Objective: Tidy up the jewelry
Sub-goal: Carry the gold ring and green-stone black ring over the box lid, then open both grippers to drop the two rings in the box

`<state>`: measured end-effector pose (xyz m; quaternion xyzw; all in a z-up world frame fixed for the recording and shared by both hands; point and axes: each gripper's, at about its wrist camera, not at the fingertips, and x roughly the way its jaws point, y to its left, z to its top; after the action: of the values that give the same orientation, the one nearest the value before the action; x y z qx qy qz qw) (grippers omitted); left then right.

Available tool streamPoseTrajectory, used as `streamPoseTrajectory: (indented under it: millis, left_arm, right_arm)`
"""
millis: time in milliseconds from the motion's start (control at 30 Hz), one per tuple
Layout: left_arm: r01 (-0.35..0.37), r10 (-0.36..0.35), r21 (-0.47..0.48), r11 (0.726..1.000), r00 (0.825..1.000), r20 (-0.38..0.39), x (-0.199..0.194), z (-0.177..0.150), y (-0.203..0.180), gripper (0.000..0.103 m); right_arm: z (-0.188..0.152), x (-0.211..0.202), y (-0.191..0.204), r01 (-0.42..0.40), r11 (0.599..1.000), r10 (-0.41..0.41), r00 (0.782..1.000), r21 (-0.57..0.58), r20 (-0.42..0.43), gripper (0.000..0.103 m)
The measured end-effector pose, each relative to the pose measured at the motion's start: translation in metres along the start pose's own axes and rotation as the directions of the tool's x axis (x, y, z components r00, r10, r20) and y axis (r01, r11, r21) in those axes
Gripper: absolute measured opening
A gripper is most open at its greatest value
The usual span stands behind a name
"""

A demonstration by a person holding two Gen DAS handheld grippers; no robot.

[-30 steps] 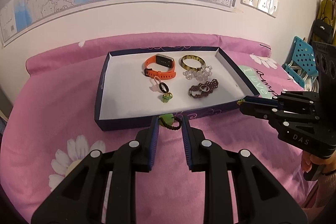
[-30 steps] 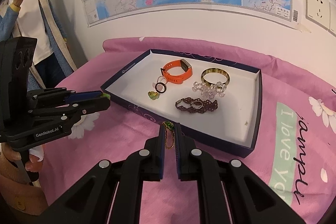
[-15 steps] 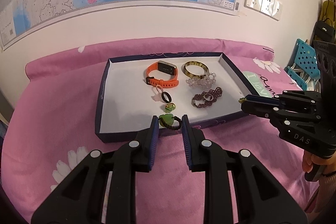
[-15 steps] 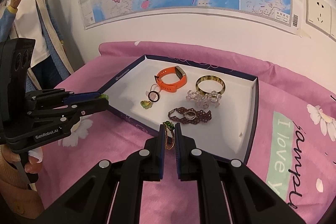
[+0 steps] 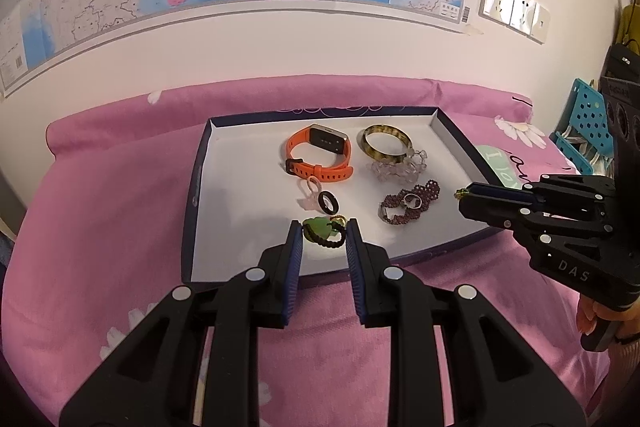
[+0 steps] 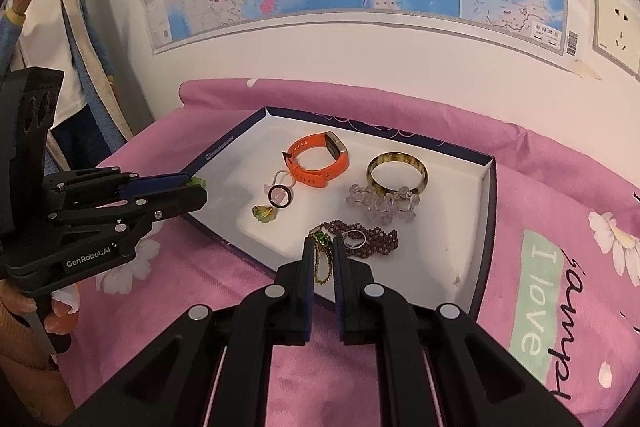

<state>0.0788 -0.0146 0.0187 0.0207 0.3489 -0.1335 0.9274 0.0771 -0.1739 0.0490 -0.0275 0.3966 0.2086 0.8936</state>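
Risk: your left gripper (image 5: 323, 235), fingers clamped on the green pendant (image 5: 318, 227), and right gripper (image 6: 320, 251), pinching the gold chain (image 6: 322, 263), could drop either onto the bracelets in the tray (image 6: 486, 227).

We see a bed under a pink flowered sheet (image 5: 100, 211), and on it rests a dark blue, white-lined box lid (image 5: 191, 211).
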Motion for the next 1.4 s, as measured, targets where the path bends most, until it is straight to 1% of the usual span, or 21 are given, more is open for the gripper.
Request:
streamPoseTrajectory:
  millis: [433, 867, 1000, 1067, 1100, 1133, 1167, 1233, 1267, 1333, 1367, 1400]
  left_arm:
    - [-0.01, 0.01, -0.004, 1.0, 1.0, -0.02, 0.019, 0.007, 0.0, 0.023]
    - [-0.007, 0.001, -0.054, 0.999, 0.993, -0.114, 0.06, 0.005, 0.011, 0.023]
    - [-0.013, 0.005, -0.058, 0.998, 0.992, -0.126, 0.066, 0.004, 0.014, 0.023]
    - [-0.016, 0.009, -0.053, 0.998, 0.992, -0.129, 0.067, 0.004, 0.013, 0.024]
    - [-0.019, 0.013, -0.049, 0.999, 0.992, -0.125, 0.067, 0.003, 0.013, 0.026]
    - [-0.019, 0.013, -0.048, 0.999, 0.992, -0.124, 0.066, 0.003, 0.012, 0.03]
    - [-0.02, 0.014, -0.048, 0.999, 0.993, -0.121, 0.065, 0.003, 0.012, 0.032]
    - [-0.024, 0.019, -0.046, 0.999, 0.994, -0.107, 0.06, 0.003, 0.012, 0.04]
    - [-0.028, 0.024, -0.044, 0.999, 0.995, -0.097, 0.057, 0.003, 0.012, 0.042]
    - [-0.034, 0.031, -0.04, 0.999, 0.996, -0.081, 0.05, 0.003, 0.012, 0.052]
    - [-0.042, 0.04, -0.035, 0.998, 0.997, -0.067, 0.044, 0.002, 0.013, 0.054]
    - [-0.048, 0.046, -0.034, 0.998, 0.997, -0.059, 0.041, 0.002, 0.013, 0.059]
  right_arm:
    - [0.007, 0.018, -0.008, 0.0, 1.0, 0.001, 1.0, 0.011, -0.026, 0.007]
    - [0.008, 0.053, -0.022, 0.0, 0.999, 0.005, 0.996, 0.052, -0.094, 0.007]
    - [0.007, 0.059, -0.024, 0.008, 0.998, -0.002, 0.994, 0.059, -0.106, 0.008]
    - [0.006, 0.06, -0.024, 0.01, 0.998, -0.003, 0.994, 0.061, -0.106, 0.011]
    - [0.005, 0.06, -0.024, 0.013, 0.998, -0.006, 0.994, 0.065, -0.106, 0.012]
    - [0.005, 0.059, -0.024, 0.014, 0.998, -0.007, 0.994, 0.068, -0.106, 0.012]
    - [0.005, 0.059, -0.024, 0.015, 0.997, -0.007, 0.995, 0.07, -0.104, 0.013]
    - [0.004, 0.056, -0.024, 0.016, 0.997, -0.008, 0.995, 0.077, -0.097, 0.019]
    - [0.004, 0.054, -0.025, 0.016, 0.997, -0.008, 0.996, 0.081, -0.092, 0.025]
    - [0.002, 0.048, -0.025, 0.013, 0.996, -0.006, 0.997, 0.085, -0.08, 0.027]
    - [0.002, 0.045, -0.025, 0.014, 0.996, -0.008, 0.997, 0.085, -0.074, 0.033]
    - [0.001, 0.041, -0.024, 0.016, 0.996, -0.011, 0.998, 0.084, -0.064, 0.041]
